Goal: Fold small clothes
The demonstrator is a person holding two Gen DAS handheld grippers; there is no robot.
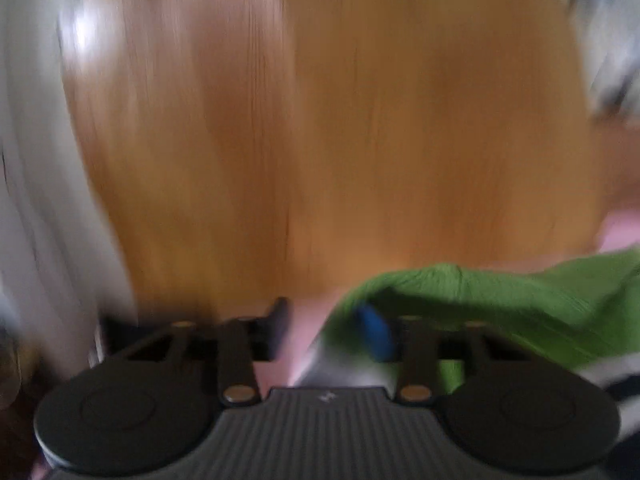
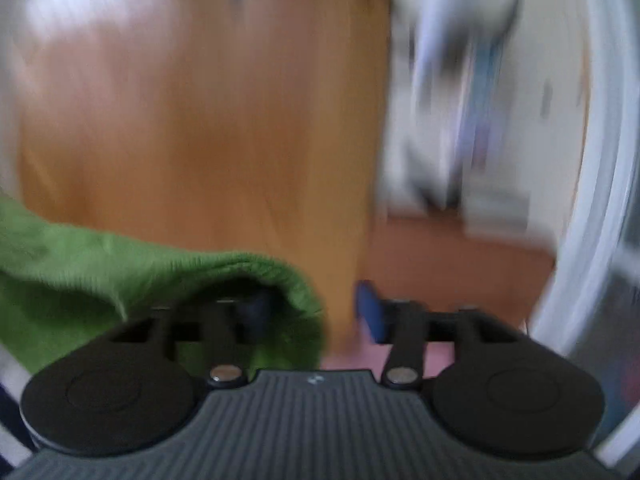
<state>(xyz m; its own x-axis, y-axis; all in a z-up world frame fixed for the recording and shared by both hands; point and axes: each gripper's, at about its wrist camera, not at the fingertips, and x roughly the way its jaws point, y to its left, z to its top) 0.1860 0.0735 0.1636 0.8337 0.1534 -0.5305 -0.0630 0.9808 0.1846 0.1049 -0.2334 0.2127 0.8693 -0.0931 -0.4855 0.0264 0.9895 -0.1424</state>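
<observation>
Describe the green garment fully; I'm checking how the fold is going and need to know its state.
The green garment is a bright green, soft knit-looking cloth, blurred in both views. It lies bunched, with a rolled edge, on the wooden surface. In the left wrist view it drapes over one finger of the left gripper; in the right wrist view it covers one finger of the right gripper. Neither gripper pinches it.

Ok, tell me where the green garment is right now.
The green garment sits low on the right of the left wrist view and low on the left of the right wrist view, draped over each gripper's inner finger, above the wooden floor.
</observation>
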